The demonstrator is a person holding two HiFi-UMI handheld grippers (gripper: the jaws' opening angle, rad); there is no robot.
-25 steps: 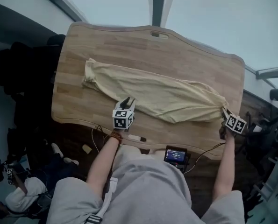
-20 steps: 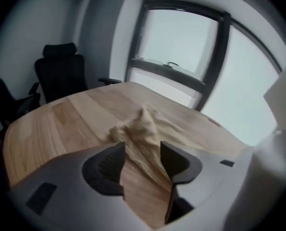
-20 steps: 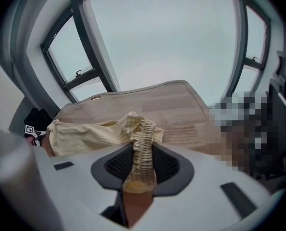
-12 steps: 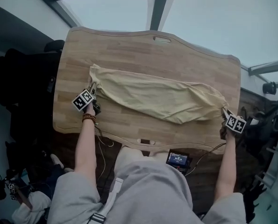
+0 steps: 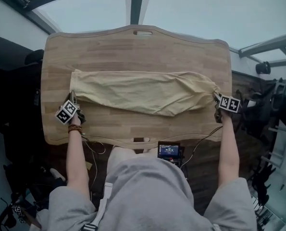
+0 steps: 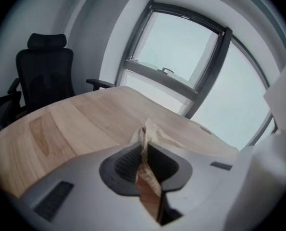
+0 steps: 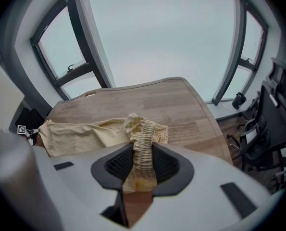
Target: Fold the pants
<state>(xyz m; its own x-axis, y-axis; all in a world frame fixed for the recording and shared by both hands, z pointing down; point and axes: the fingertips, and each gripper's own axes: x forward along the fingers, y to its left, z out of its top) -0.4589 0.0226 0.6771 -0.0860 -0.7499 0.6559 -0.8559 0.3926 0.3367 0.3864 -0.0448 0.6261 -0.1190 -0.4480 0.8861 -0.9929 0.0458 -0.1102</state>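
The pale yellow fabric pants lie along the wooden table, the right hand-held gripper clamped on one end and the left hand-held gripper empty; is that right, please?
No: the left hand-held gripper is not empty. The left gripper view shows its jaws, which have just been closing, pinching the pale yellow pants. The rest stands.

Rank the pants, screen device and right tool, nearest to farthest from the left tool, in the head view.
1. pants: the left tool has just closed its jaws on their left end.
2. screen device: table's near edge, middle.
3. right tool: far right.
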